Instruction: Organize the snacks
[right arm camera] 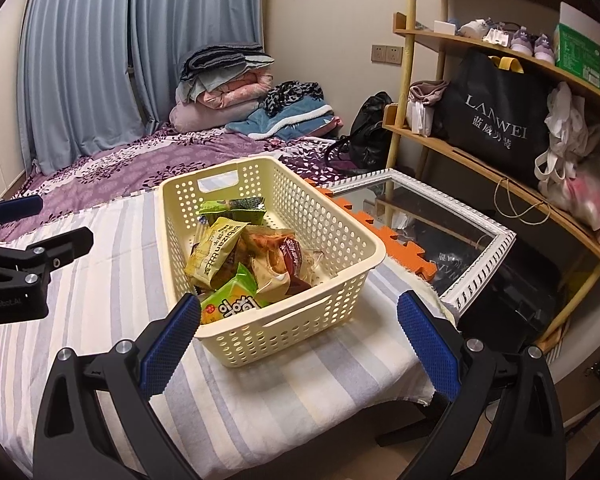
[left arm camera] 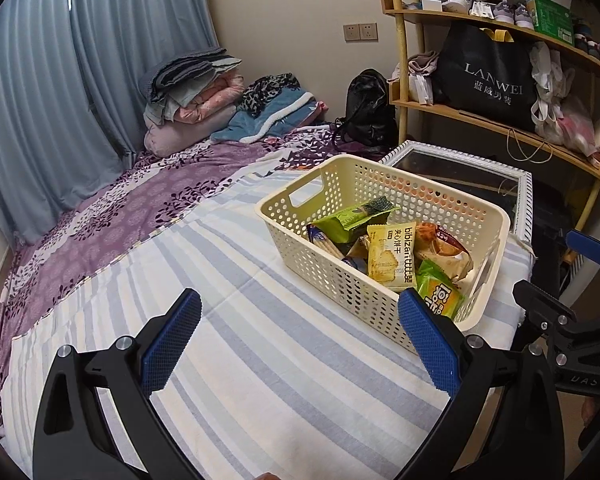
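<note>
A cream perforated basket stands on the striped cloth. It holds several snack packets: a yellow biscuit packet, a bright green packet, a dark green packet and an orange-brown packet. My left gripper is open and empty over the cloth, left of the basket's near corner. My right gripper is open and empty just in front of the basket's near end.
A white-framed mirror lies to the right of the basket. A wooden shelf with bags stands behind it. Folded bedding lies at the far end of the purple bedspread.
</note>
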`<state>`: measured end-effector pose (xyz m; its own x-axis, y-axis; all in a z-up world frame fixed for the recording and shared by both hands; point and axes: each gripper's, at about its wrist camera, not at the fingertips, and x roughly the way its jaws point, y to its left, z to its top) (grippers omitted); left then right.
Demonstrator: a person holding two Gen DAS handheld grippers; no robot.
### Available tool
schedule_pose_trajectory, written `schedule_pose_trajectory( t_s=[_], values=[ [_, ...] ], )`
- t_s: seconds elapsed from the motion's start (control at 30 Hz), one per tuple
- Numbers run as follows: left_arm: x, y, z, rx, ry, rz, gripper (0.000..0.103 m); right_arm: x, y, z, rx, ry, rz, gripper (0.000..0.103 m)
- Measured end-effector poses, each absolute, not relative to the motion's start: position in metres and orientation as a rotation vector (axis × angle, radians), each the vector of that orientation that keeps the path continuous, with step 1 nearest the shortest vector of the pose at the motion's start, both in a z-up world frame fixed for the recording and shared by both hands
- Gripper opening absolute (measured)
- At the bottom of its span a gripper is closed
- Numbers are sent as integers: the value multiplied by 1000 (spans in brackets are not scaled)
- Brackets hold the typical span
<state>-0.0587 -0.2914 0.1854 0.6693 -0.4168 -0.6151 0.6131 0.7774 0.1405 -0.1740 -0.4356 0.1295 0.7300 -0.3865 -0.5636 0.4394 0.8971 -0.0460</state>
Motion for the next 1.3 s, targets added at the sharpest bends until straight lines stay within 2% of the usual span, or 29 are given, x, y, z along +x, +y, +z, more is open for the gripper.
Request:
schedule_pose_trajectory(
  t_s=[0.53,1.3],
  values=[
    [-65,-287,187,369,576,-579,100,-178,-429,130,48,573,-485,98],
    [-78,-334,172,466,584,-679,100,-184,-447,110,69,592,-492,98]
  ],
)
